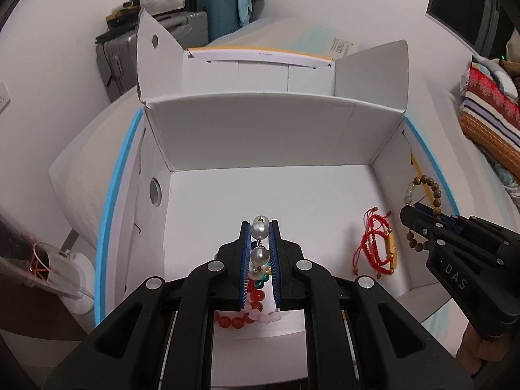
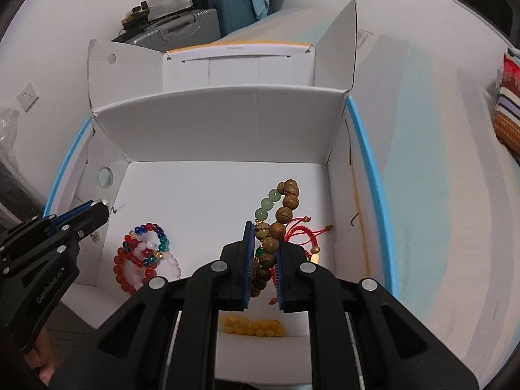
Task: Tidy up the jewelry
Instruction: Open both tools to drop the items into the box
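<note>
My left gripper (image 1: 260, 225) is shut on a strand of large white pearls (image 1: 259, 230) and hangs over the floor of a white cardboard box (image 1: 260, 130). Red, pink-white and multicoloured bead bracelets (image 1: 256, 297) lie under it. My right gripper (image 2: 265, 227) is shut on a wooden bead bracelet (image 2: 286, 200) that has a few green beads. Red cord bracelets (image 2: 302, 230) lie on the box (image 2: 211, 120) floor just past it, and a yellow bead bracelet (image 2: 250, 326) lies beneath its jaws. Each gripper shows in the other's view: the right gripper (image 1: 412, 210) and the left gripper (image 2: 102, 207).
The box's flaps (image 1: 373, 68) stand up at the back and sides. It rests on a white surface with a blue rim (image 2: 367, 149). Suitcases (image 1: 208, 16) are stacked by the far wall. A striped cushion (image 1: 487, 120) lies to the right.
</note>
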Tool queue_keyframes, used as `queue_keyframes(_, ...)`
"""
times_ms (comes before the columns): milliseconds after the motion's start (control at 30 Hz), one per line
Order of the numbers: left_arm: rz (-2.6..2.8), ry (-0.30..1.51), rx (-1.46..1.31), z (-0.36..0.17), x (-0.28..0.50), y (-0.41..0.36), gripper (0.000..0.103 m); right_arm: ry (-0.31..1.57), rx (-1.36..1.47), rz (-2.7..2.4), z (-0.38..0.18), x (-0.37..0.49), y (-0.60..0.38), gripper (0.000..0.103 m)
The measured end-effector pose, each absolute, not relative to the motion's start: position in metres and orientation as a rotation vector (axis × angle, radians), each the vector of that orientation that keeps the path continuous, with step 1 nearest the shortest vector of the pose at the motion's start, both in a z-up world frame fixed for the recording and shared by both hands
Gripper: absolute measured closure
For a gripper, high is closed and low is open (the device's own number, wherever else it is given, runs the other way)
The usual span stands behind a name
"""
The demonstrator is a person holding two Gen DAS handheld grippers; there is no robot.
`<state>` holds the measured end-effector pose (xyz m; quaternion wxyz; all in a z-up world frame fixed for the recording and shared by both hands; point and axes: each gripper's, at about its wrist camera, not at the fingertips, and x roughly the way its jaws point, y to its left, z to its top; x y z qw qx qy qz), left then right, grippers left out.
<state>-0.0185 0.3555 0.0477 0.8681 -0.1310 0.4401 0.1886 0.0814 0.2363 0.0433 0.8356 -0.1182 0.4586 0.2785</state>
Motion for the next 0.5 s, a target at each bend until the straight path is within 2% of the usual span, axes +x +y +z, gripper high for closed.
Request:
queue_keyframes(333,0.413,0.955,-0.283,0.036,-0.013,0.365,0.090,1.004,-0.251,0.576,0.029,0.086,0.240,0.091)
queue_keyframes(400,0.425,0.946,-0.284,0.040,-0.016,0.366,0.090,0.992,-0.242,0.575,0.033,0.084,0.238,0.082)
queue_keyframes(433,0.429,0.940,-0.284,0.043,-0.018,0.366,0.086,0.979,-0.233,0.580,0.037,0.082,0.236,0.079)
queue_keyframes(467,0.431,0.934,-0.284,0.045,-0.021,0.366,0.082,0.971,-0.225,0.582,0.040,0.081,0.235,0.071)
queue_keyframes(500,0.435,0.920,-0.284,0.049,-0.025,0.365,0.074,0.957,-0.213,0.582,0.045,0.078,0.231,0.064)
